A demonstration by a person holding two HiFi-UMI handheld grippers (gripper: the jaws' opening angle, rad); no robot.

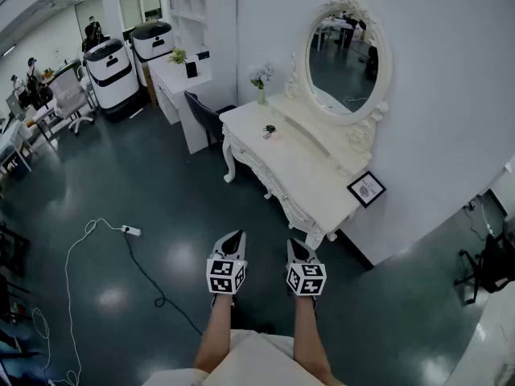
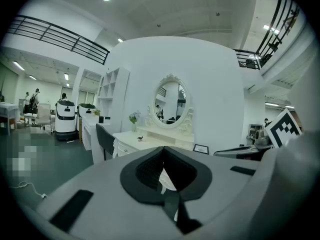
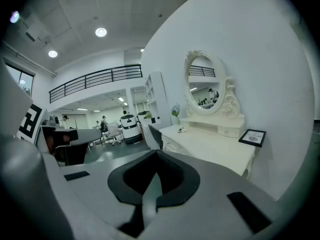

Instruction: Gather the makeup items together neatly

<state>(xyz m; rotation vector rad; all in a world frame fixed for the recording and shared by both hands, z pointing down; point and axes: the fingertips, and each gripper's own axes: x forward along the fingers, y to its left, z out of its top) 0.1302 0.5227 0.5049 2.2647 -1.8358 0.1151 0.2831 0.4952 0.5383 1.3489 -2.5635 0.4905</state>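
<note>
Left gripper [image 1: 234, 236] and right gripper [image 1: 298, 246] are held shut, empty; makeup items [image 1: 269, 130], judged light, are best pinched mid-body.

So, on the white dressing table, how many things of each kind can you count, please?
Oval mirror: 1
Vase of flowers: 1
Framed picture: 1
Cluster of small makeup items: 1 (its pieces are too small to count singly)
Total: 4
</note>
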